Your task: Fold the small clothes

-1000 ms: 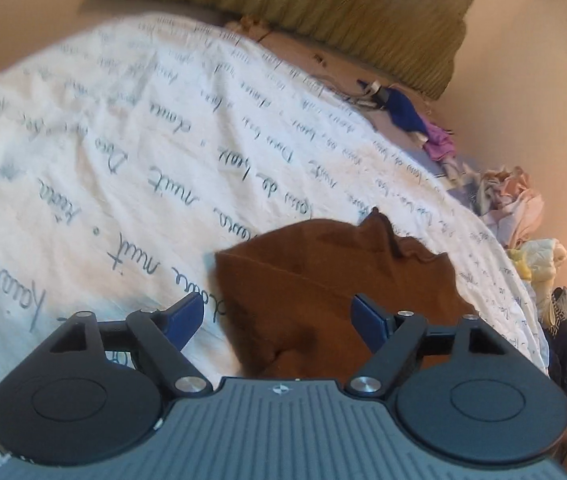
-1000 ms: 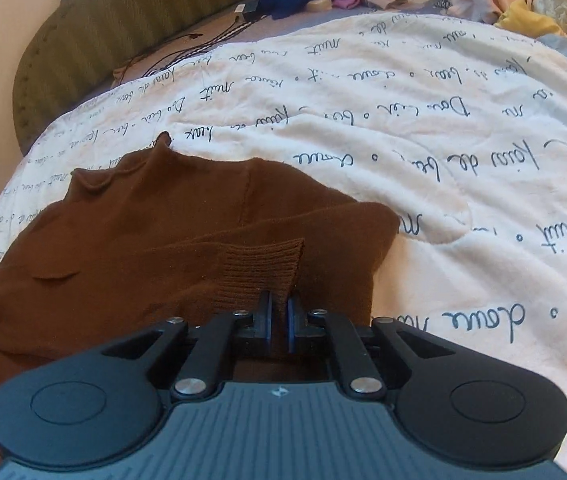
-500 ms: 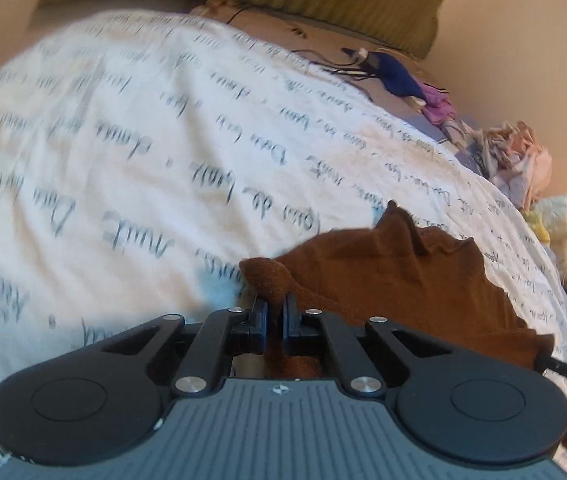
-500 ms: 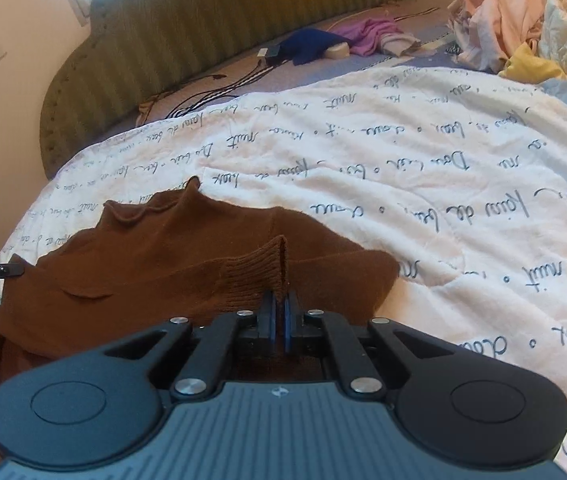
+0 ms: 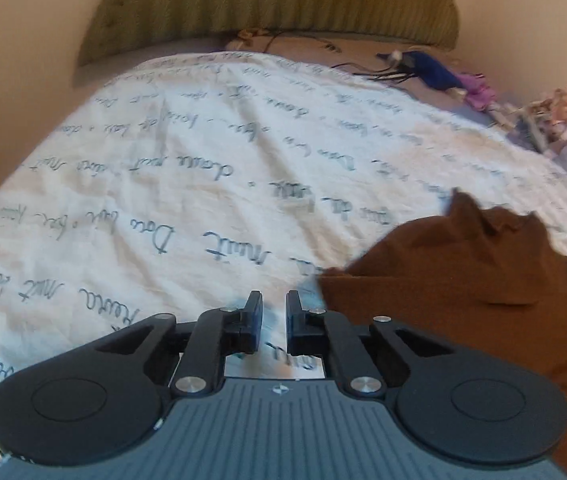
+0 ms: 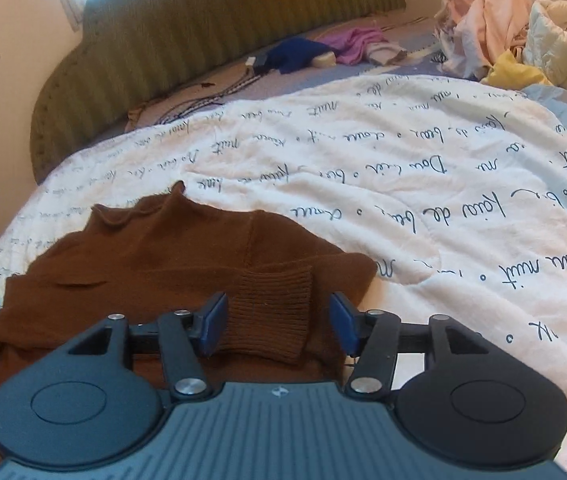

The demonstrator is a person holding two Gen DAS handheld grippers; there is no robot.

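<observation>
A brown knit sweater (image 6: 171, 256) lies on the white blanket with script print (image 6: 423, 184), its sleeve folded across the body. The ribbed cuff (image 6: 269, 312) rests flat between the blue pads of my right gripper (image 6: 278, 322), which is wide open over it. In the left wrist view the sweater (image 5: 463, 276) is to the right, its edge just past the right finger. My left gripper (image 5: 274, 320) is a little open with only blanket showing in the narrow gap.
A green padded headboard (image 6: 211, 24) runs along the far side. Dark cables (image 6: 203, 100), a blue garment (image 6: 295, 56) and a purple one (image 6: 355, 42) lie near it. A heap of pale clothes (image 6: 523, 36) sits at the far right.
Both grippers were shut on sweater cloth half a second ago and have let go. The right one opened wide, dropping the cuff flat; the left one parted slightly and moved left off the sweater.
</observation>
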